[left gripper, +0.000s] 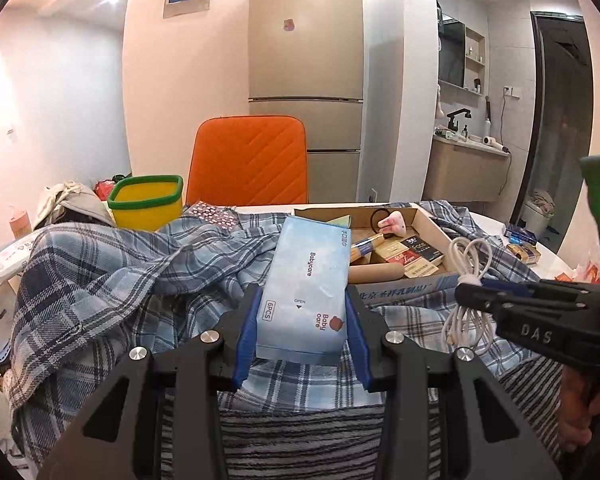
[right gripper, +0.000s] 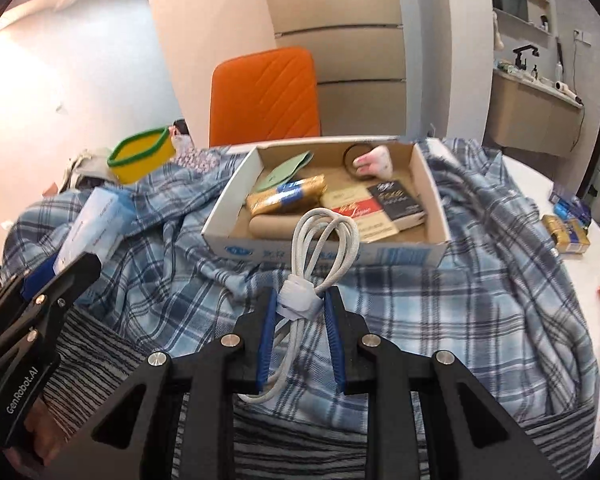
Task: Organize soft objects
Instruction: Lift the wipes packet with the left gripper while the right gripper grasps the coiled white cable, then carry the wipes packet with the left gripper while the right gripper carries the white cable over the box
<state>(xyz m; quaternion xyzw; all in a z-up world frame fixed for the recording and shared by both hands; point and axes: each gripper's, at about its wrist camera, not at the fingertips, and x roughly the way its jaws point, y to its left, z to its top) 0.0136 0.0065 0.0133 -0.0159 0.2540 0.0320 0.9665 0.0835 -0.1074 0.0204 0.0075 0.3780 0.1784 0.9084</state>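
Observation:
My left gripper (left gripper: 304, 316) is shut on a pale blue Babycare wipes pack (left gripper: 308, 280), held above the blue plaid cloth (left gripper: 100, 280). In the right wrist view that pack (right gripper: 96, 224) shows at the left, with the left gripper (right gripper: 60, 276) around it. My right gripper (right gripper: 300, 300) is shut on a coiled white cable (right gripper: 324, 240) at its white wrap band, lifted over the plaid cloth (right gripper: 460, 300). The cable (left gripper: 468, 280) and right gripper (left gripper: 476, 292) appear at the right of the left wrist view. An open cardboard box (right gripper: 228, 216) lies just beyond.
The box (left gripper: 432, 224) holds a pink plush, small packets, a beige roll and a green pouch. A yellow bin with a green rim (left gripper: 148, 200) stands at the back left, an orange chair (left gripper: 248, 160) behind the table. Small boxes (right gripper: 568, 232) lie on the white tabletop at right. A striped cloth (right gripper: 300, 440) lies nearest.

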